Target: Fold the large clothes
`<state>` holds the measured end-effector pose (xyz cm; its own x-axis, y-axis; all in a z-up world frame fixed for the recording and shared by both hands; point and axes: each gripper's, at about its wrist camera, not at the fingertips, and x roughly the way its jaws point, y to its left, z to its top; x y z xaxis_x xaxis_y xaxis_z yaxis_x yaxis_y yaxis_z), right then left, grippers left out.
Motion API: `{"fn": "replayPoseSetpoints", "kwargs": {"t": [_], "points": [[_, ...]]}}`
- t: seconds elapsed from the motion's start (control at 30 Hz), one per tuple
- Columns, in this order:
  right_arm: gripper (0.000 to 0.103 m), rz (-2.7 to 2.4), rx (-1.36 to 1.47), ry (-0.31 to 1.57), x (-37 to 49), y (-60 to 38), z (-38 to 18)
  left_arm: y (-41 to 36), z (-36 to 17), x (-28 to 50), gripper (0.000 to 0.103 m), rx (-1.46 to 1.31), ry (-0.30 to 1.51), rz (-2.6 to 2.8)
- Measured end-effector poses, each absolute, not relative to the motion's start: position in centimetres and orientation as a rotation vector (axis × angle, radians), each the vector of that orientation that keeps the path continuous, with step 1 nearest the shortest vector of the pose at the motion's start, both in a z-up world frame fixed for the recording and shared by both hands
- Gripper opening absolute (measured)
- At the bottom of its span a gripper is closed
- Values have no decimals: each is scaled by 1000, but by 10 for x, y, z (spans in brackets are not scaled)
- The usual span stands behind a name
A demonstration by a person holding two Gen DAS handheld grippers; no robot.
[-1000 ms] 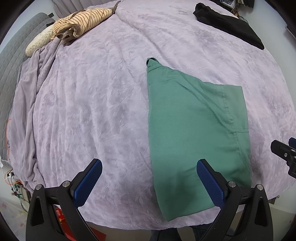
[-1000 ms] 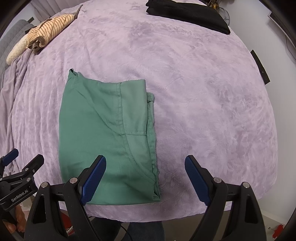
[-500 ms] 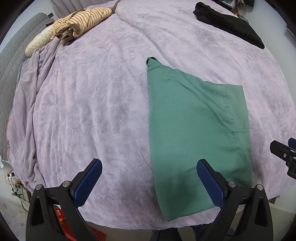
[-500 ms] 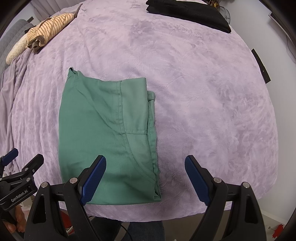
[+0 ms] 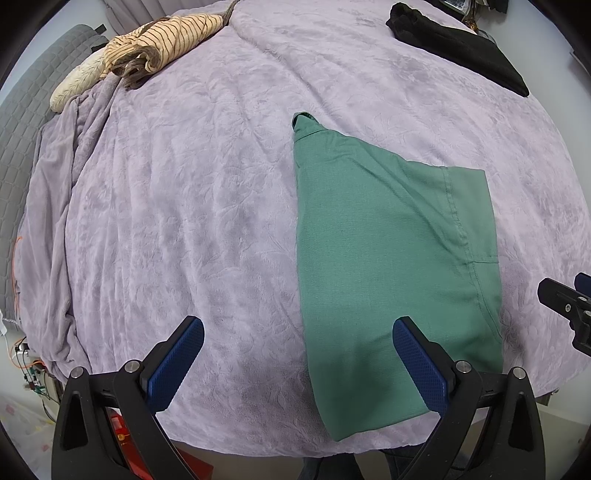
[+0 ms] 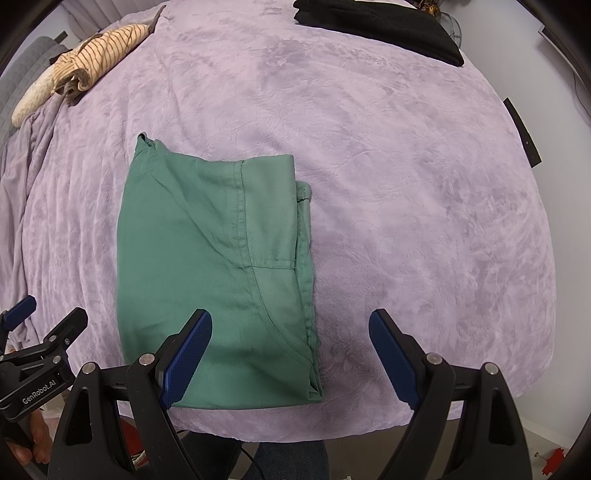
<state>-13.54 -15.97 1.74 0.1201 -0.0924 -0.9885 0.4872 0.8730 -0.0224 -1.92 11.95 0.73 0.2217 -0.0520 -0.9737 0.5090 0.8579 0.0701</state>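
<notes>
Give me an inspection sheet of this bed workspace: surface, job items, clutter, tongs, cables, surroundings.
Surface: lilac plush blanket spread over the bed, lightly wrinkled.
Job's things: green folded garment lying flat near the front edge.
Clutter: striped beige bundle of cloth far left; black folded garment far right.
Grippers: left tongs open, holding nothing; right tongs open, holding nothing; both above the bed's front edge.
Cables: thin orange wire beside the bed's left edge.
Surroundings: grey quilted cushion at left; pale wall right.
</notes>
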Motion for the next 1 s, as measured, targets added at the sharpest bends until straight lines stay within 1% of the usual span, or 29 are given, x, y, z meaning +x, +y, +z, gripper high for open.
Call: {"fn": "replayPoseSetpoints", "kwargs": {"t": [1.0], "points": [[89,-429,341,1396,-134,-160,16,122,6,-21,102,426,1299,-402]]}}
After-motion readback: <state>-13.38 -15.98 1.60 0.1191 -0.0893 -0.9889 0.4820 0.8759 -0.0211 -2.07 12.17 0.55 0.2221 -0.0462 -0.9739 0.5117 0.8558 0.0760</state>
